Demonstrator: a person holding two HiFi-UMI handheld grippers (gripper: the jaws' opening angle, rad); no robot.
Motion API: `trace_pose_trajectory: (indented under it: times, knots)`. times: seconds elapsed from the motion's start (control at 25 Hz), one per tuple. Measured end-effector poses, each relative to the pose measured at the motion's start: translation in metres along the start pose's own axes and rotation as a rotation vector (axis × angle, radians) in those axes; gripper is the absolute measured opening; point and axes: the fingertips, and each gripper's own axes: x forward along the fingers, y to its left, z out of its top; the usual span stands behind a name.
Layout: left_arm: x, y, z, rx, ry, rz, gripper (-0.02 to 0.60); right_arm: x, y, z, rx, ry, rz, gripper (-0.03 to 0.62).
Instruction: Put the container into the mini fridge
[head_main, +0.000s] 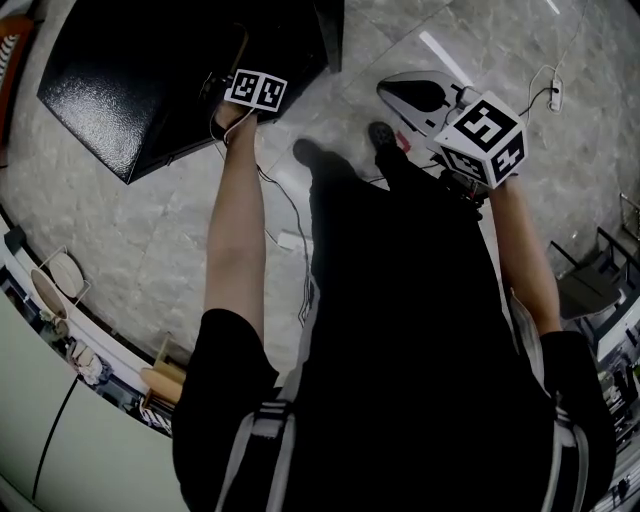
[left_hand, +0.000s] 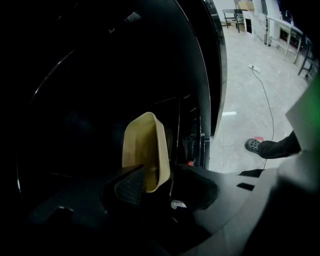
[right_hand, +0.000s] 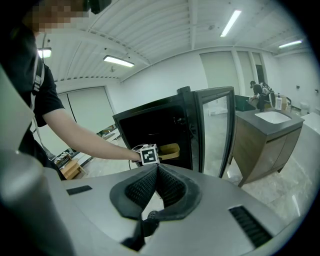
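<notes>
Our left tool (left_hand: 159, 173) reaches into the open mini fridge (right_hand: 150, 125), its jaws spread wide with the tan container (left_hand: 145, 150) standing between them. The container's rim lies close against the left pad (left_hand: 129, 186), and we cannot tell whether they touch. The container sits inside the dark compartment, so we judge the step in hand to be the release. To finish it well, we should draw the left tool straight back along its own line with the jaws wide, so neither pad drags the rim. The glass door (right_hand: 215, 125) can then be swung shut. Our right tool (right_hand: 157, 169) hangs idle, pressed together on nothing. We can read no brand or label, only the square markers on the cubes.
</notes>
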Motion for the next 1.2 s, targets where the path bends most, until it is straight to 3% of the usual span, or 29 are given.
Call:
trace_pose_trajectory:
  times: [0.32, 0.6, 1.2]
  knots:
    - [-0.028, -0.008, 0.001, -0.032, -0.005, -0.017, 0.170, -0.012, -0.015, -0.003, -0.039, 0.006, 0.027, 0.017]
    - [-0.070, -0.014, 0.011, -0.052, -0.030, 0.005, 0.170, -0.030, -0.036, 0.006, -0.055, -0.048, 0.043, 0.017]
    - [-0.168, -0.001, 0.033, -0.315, -0.131, 0.079, 0.107, -0.052, -0.046, 0.027, -0.160, -0.105, 0.177, 0.017]
